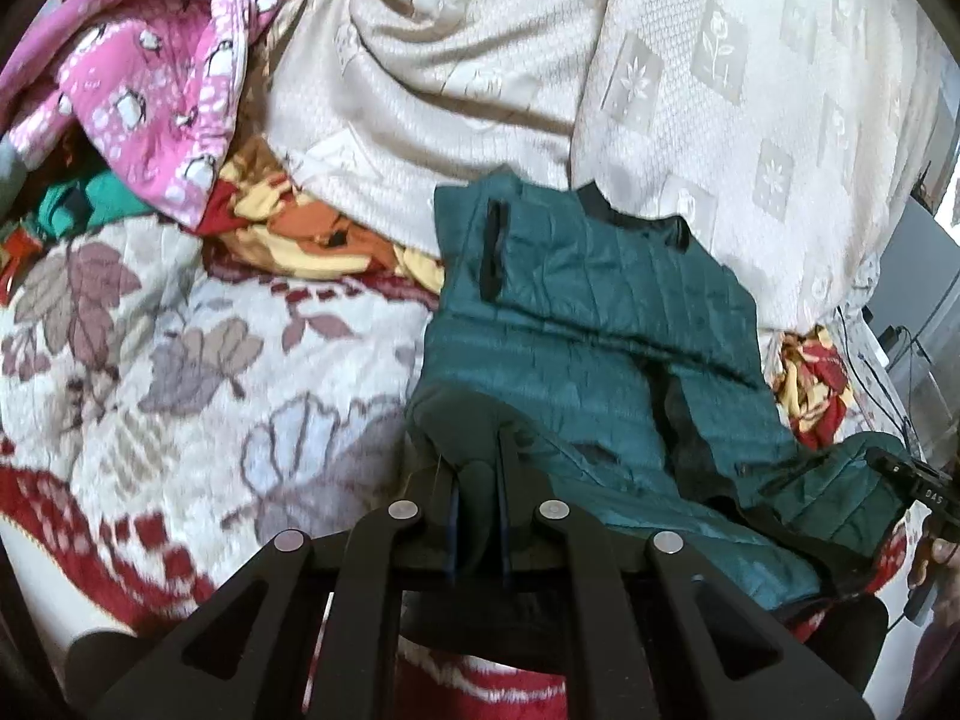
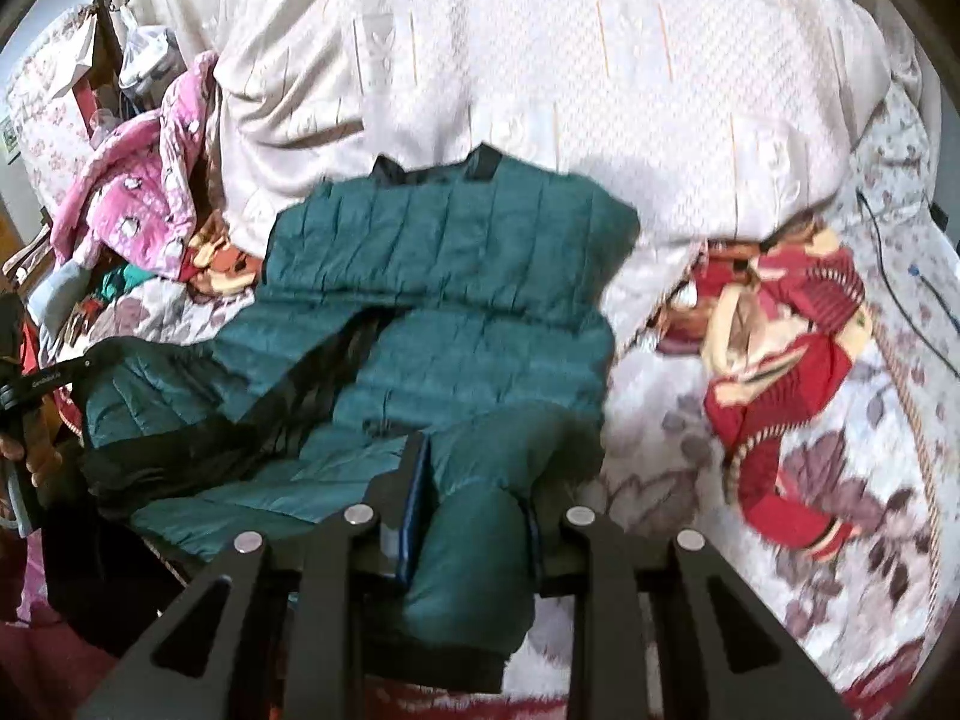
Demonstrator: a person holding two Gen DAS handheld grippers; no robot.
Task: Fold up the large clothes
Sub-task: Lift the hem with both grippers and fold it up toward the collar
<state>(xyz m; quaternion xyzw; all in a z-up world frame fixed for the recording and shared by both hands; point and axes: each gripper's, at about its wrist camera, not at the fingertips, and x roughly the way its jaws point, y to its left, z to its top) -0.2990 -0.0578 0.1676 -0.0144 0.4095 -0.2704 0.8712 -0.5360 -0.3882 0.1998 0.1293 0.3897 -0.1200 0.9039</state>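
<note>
A teal quilted jacket (image 1: 594, 312) lies on the bed with its collar toward the far side. It also shows in the right wrist view (image 2: 456, 276). My left gripper (image 1: 480, 450) is shut on the jacket's near left corner, fabric bunched between its fingers. My right gripper (image 2: 480, 462) is shut on a thick roll of the jacket's near right part, a sleeve or hem. The right gripper shows at the right edge of the left wrist view (image 1: 918, 480). The left gripper shows at the left edge of the right wrist view (image 2: 36, 384).
A floral red and white blanket (image 1: 180, 360) covers the bed. A cream bedspread (image 1: 480, 90) is heaped behind the jacket. A pink patterned garment (image 1: 138, 84) and colourful clothes (image 1: 300, 234) lie at the far left. Cables (image 2: 900, 264) run at the right.
</note>
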